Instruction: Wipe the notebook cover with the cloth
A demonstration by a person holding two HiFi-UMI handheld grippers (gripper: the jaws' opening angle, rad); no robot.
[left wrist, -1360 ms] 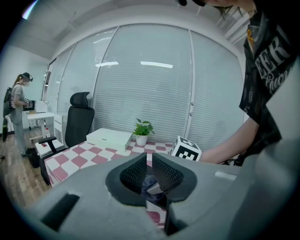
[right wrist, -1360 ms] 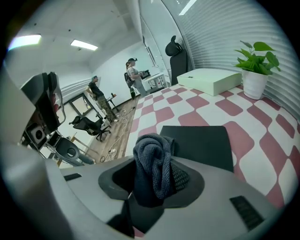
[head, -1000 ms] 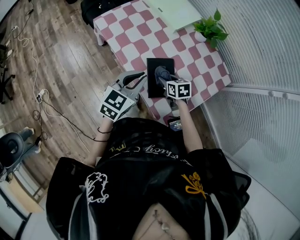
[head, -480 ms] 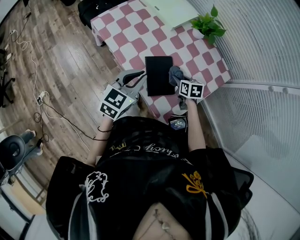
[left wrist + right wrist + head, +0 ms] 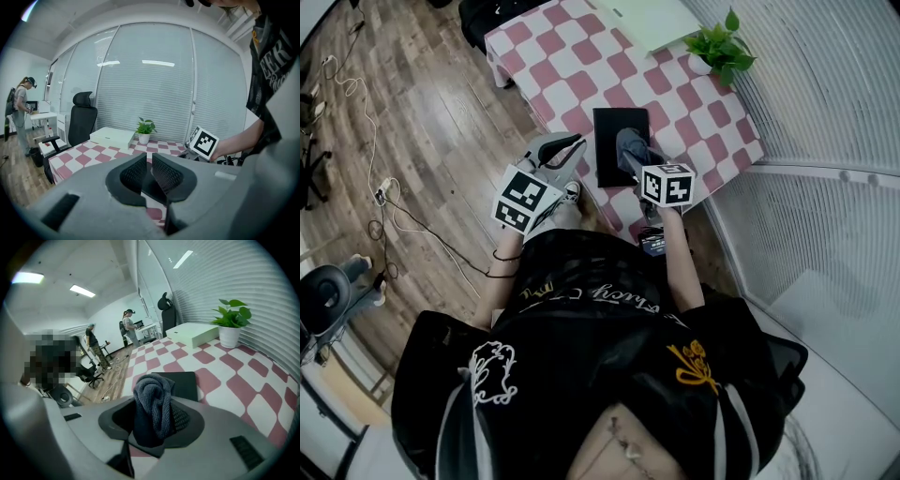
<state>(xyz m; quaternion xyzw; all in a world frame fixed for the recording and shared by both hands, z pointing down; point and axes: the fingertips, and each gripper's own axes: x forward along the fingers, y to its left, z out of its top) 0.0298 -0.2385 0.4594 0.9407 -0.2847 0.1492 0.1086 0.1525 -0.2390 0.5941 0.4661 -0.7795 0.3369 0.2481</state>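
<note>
A black notebook [image 5: 609, 127] lies flat near the front edge of the red-and-white checked table [image 5: 572, 56]. My right gripper [image 5: 630, 155] is shut on a bunched grey cloth [image 5: 628, 142], which rests on the notebook's right half. In the right gripper view the cloth [image 5: 152, 399] bulges up between the jaws of my right gripper [image 5: 155, 420], with the notebook [image 5: 187, 383] just beyond. My left gripper [image 5: 572, 142] hovers off the table's left edge, beside the notebook. Its jaws are shut with nothing held, and they also show in the left gripper view [image 5: 149, 158].
A potted plant [image 5: 722, 52] and a flat white box [image 5: 652, 21] stand at the table's far side. Cables [image 5: 356, 84] trail over the wooden floor at the left. An office chair [image 5: 82, 117] and a person [image 5: 19, 117] are farther off. A white slatted wall [image 5: 825, 84] runs along the right.
The right gripper carried the cloth to the notebook's right edge, then back left onto the cover. The left gripper has hardly moved.
</note>
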